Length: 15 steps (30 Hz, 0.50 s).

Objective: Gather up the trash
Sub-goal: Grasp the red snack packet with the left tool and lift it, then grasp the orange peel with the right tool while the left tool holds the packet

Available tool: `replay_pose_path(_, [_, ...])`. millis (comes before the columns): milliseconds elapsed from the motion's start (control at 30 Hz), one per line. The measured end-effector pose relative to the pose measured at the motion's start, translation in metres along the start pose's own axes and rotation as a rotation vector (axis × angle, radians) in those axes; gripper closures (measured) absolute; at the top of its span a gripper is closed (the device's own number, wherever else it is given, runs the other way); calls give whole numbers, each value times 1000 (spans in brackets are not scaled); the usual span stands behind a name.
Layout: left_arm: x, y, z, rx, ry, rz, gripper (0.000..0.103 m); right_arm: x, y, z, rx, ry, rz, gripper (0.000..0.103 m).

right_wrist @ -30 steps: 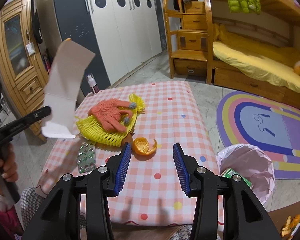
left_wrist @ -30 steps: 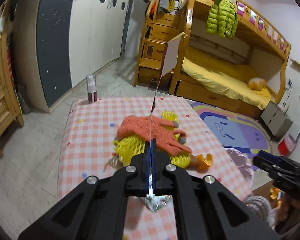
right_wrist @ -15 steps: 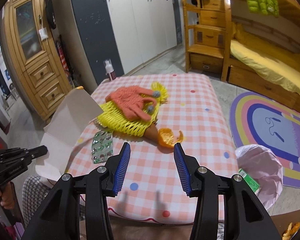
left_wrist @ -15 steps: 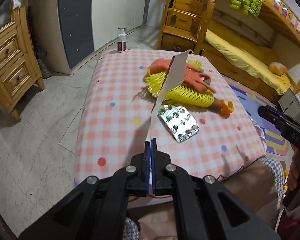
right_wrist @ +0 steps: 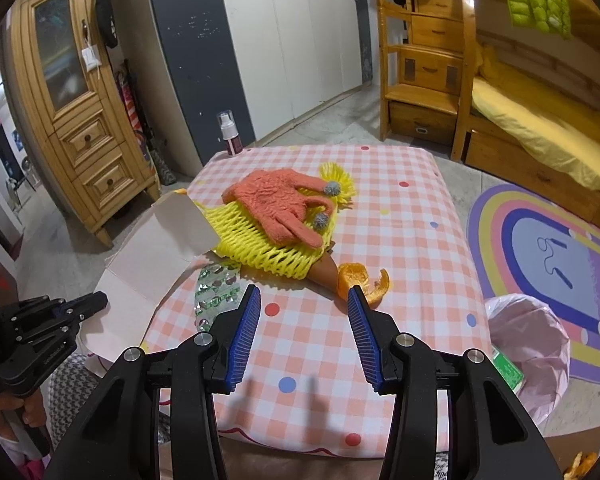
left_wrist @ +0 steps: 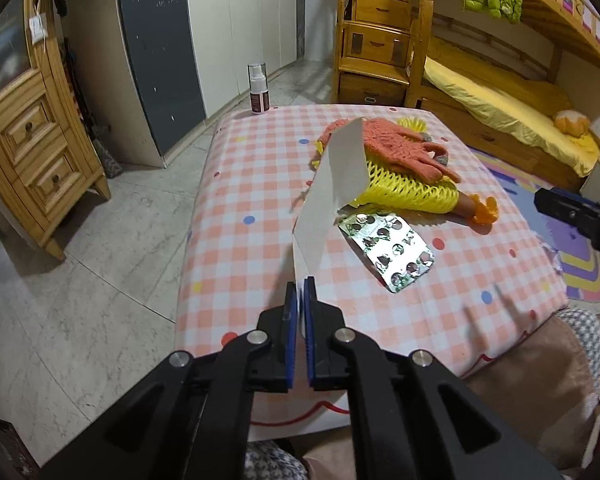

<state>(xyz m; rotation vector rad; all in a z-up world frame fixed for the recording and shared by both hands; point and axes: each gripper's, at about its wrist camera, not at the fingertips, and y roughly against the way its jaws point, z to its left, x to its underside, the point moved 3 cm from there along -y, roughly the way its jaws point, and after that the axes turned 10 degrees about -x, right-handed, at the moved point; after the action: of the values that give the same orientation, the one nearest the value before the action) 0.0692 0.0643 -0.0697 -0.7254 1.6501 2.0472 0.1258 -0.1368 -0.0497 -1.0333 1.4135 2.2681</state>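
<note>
My left gripper [left_wrist: 299, 286] pinches the bottom edge of a folded white card [left_wrist: 336, 184], which stands up over the near left part of the checked table [left_wrist: 252, 184]. Its jaws are just starting to open, with the card still between the pads. In the right wrist view the same card [right_wrist: 152, 256] hangs off the table's left edge. My right gripper [right_wrist: 302, 296] hovers open and holds nothing, above the near side of the table. Ahead of it lie a silver blister pack [right_wrist: 216, 292], a yellow foam net [right_wrist: 268, 248], an orange glove [right_wrist: 280, 204] and an orange peel [right_wrist: 360, 280].
A bin lined with a pink bag [right_wrist: 528, 336] stands on the floor at the table's right, with a green carton inside. A spray bottle [right_wrist: 230, 134] stands on the far left corner. A wooden cabinet [right_wrist: 80, 120], a bunk bed and a rug surround the table.
My left gripper has sunk and tipped down toward the table's near left edge, bringing the card low. A thin gap now shows between its pads. My right gripper drifted sideways, still open.
</note>
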Motion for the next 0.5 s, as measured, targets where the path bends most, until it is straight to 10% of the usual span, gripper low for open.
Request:
replay_pose_path(200, [11,-20,-22,3,-59,33,81,3,1,-4,4,-9,3,56])
replay_pose_path(300, [15,-24,-21,10,-50,31,101,3,1,-5,3,-8,2,56])
replay_pose_path(500, [2,13,-7,30,11,-77,103,4,3,-8,-4,-15,-9,56])
